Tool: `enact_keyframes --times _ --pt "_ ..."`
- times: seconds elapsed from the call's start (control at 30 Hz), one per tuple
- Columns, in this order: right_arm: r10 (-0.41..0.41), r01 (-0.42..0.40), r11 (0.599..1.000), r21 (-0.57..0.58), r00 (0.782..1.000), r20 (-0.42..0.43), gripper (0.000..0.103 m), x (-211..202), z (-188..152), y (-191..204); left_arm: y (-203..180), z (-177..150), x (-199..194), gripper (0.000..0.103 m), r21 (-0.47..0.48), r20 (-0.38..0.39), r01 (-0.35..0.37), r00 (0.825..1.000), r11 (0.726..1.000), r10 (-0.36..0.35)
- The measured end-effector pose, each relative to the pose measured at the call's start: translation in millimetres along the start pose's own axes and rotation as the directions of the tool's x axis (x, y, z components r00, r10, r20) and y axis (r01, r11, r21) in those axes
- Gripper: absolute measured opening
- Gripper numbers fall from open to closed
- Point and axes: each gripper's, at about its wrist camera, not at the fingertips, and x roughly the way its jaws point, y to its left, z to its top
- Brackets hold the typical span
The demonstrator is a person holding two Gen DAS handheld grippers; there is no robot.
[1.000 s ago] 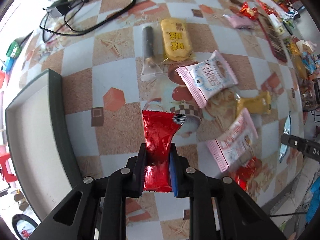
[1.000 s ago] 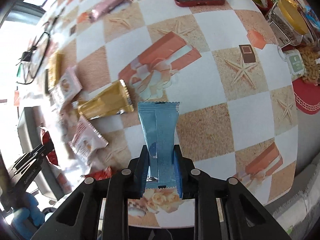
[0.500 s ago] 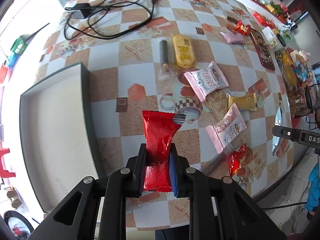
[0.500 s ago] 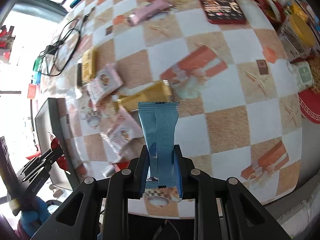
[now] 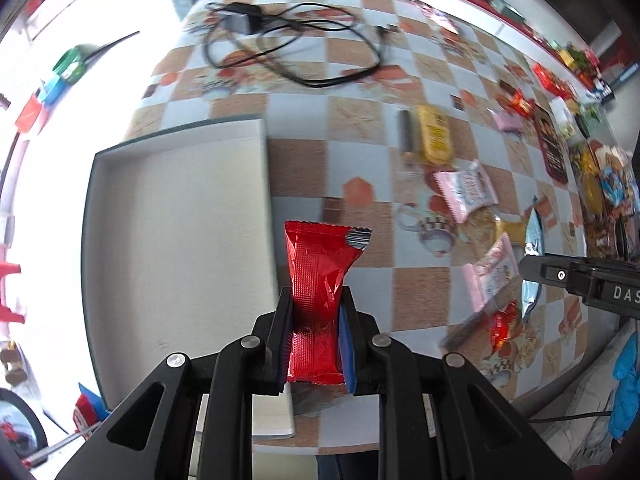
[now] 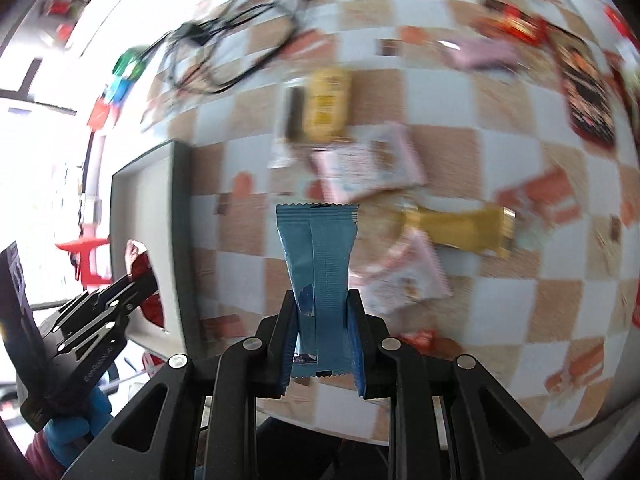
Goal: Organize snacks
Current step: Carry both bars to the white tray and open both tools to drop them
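My left gripper (image 5: 314,304) is shut on a red snack packet (image 5: 320,276), held above the table just right of the grey tray (image 5: 176,248). My right gripper (image 6: 322,300) is shut on a blue snack packet (image 6: 320,248), held high over the table's front. In the right wrist view the left gripper (image 6: 140,280) with the red packet (image 6: 138,268) hangs over the tray (image 6: 140,184). In the left wrist view the right gripper (image 5: 528,264) with the blue packet (image 5: 534,248) shows at the right edge.
Loose snacks lie on the checked tablecloth: a yellow packet (image 5: 434,140), a dark stick (image 5: 406,132), pink packets (image 5: 466,190), a gold packet (image 6: 460,226), a small red one (image 5: 502,326). A black cable and charger (image 5: 280,36) lie at the far side.
Both grippers have risen and swung left toward the tray, each still holding its packet. The tray now fills more of the left wrist view.
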Motion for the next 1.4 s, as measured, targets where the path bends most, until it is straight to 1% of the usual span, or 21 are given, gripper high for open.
enact_keyframes --times 0.2,0.33,0.6,0.7,0.77,0.93,1.0,1.03,1.07,1.1,1.13,1.17,1.2,1.23,1.3,1.33,1.37,1.4 --pt "0.008 -0.016 0.988 -0.153 0.999 -0.051 0.024 26.7 7.7 65.2 44.7 -10.4 3.2 0.023 -0.081 -0.013 -0.033 0.999 0.996 0.032" --pt "0.016 -0.034 0.975 -0.217 0.996 -0.087 0.024 44.7 7.3 98.8 72.0 -19.5 6.4 0.023 -0.131 -0.029 -0.059 0.998 0.99 0.056" --pt "0.034 -0.09 0.93 -0.355 0.987 -0.16 0.024 79.5 -1.0 174.2 116.0 -43.4 15.0 0.022 -0.213 -0.076 -0.105 0.993 0.971 0.091" --pt "0.025 -0.096 0.918 -0.384 0.982 -0.186 0.024 96.4 -2.4 192.4 127.0 -52.6 19.8 0.022 -0.236 -0.097 -0.114 0.991 0.965 0.094" --pt "0.028 -0.108 0.917 -0.384 0.978 -0.208 0.024 106.0 -3.9 199.3 132.0 -58.7 23.9 0.022 -0.241 -0.111 -0.119 0.989 0.963 0.094" --pt "0.013 -0.109 0.919 -0.379 0.969 -0.247 0.024 125.9 -5.5 205.1 135.3 -68.5 30.3 0.023 -0.231 -0.128 -0.116 0.988 0.966 0.088" --pt "0.003 -0.106 0.921 -0.376 0.964 -0.265 0.025 133.9 -4.2 205.8 134.6 -70.0 31.3 0.028 -0.223 -0.125 -0.116 0.988 0.968 0.09" --pt "-0.005 -0.1 0.923 -0.372 0.962 -0.273 0.025 136.2 -3.8 206.8 132.9 -70.7 31.6 0.04 -0.214 -0.126 -0.124 0.987 0.969 0.099" --pt "-0.013 -0.094 0.925 -0.369 0.961 -0.277 0.027 138.1 -2.6 209.1 131.2 -69.8 32.8 0.061 -0.207 -0.128 -0.132 0.986 0.969 0.107" --pt "-0.021 -0.083 0.927 -0.366 0.962 -0.273 0.03 138.5 -1.3 207.6 129.9 -69.9 32.5 0.071 -0.203 -0.126 -0.142 0.985 0.969 0.118" --pt "-0.025 -0.075 0.928 -0.365 0.965 -0.262 0.046 137.8 0.6 207.3 128.2 -70.4 30.2 0.082 -0.199 -0.115 -0.158 0.984 0.967 0.137" --pt "-0.027 -0.069 0.929 -0.365 0.968 -0.25 0.072 135.8 1.2 208.7 127.0 -70.7 28.3 0.082 -0.196 -0.106 -0.163 0.984 0.967 0.145" --pt "-0.026 -0.06 0.929 -0.364 0.973 -0.228 0.083 131.2 3.0 207.4 126.3 -70.8 28.2 0.082 -0.193 -0.108 -0.164 0.983 0.967 0.145" --pt "-0.038 -0.038 0.93 -0.365 0.979 -0.199 0.088 125.8 5.9 204.8 126.1 -70.9 29.8 0.083 -0.196 -0.119 -0.159 0.983 0.968 0.138" --pt "-0.043 -0.024 0.934 -0.356 0.983 -0.18 0.088 117.3 8.7 200.7 125.1 -70.6 34.0 0.083 -0.196 -0.137 -0.164 0.981 0.967 0.138" --pt "-0.049 -0.01 0.939 -0.342 0.985 -0.165 0.097 113.0 11.9 195.2 124.0 -69.9 35.9 0.083 -0.192 -0.145 -0.167 0.979 0.967 0.14" --pt "-0.049 -0.003 0.944 -0.33 0.988 -0.149 0.103 107.6 13.3 189.3 121.5 -68.7 37.5 0.083 -0.185 -0.15 -0.163 0.979 0.969 0.136" --pt "-0.048 0.006 0.949 -0.314 0.991 -0.127 0.103 99.2 14.1 179.9 119.5 -67.6 37.5 0.083 -0.181 -0.149 -0.158 0.98 0.971 0.132"
